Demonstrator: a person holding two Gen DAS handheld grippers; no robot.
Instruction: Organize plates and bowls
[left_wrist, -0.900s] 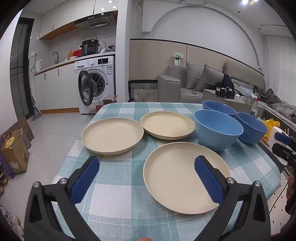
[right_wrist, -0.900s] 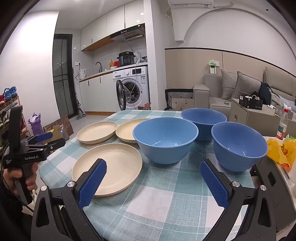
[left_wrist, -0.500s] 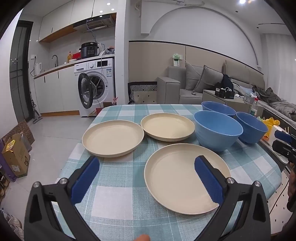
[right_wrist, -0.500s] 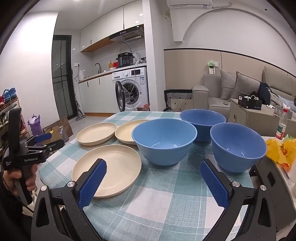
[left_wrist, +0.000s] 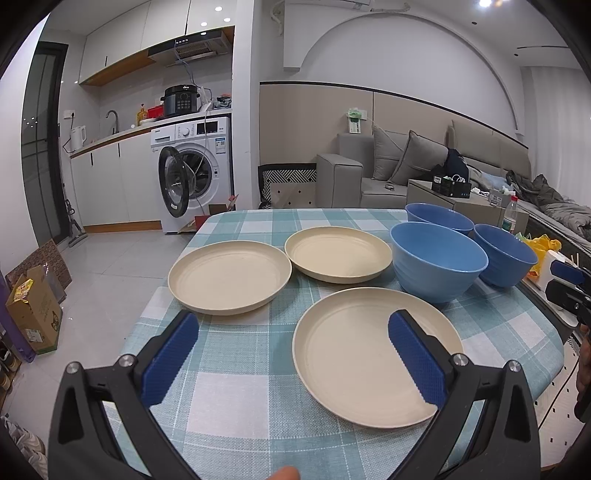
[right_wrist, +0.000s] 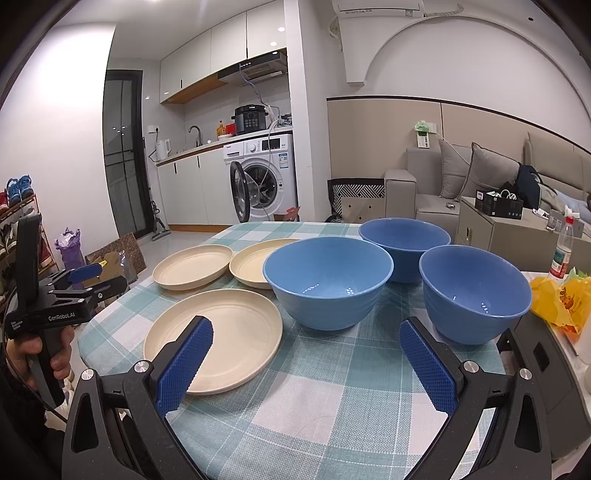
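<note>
Nearest plate (left_wrist: 354, 354) just beyond wide-spread left gripper (left_wrist: 291, 350)

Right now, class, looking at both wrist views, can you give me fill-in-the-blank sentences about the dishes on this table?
1. The table holds ___ cream plates.
2. The three bowls are coloured ___.
3. Both tongs, left tongs and right tongs, are ___.
4. The nearest plate has ___ resting on it.

Missing words: three; blue; open; nothing

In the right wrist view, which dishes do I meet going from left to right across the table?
Far-left plate → near plate → second far plate → front bowl → back bowl → right bowl.
</note>
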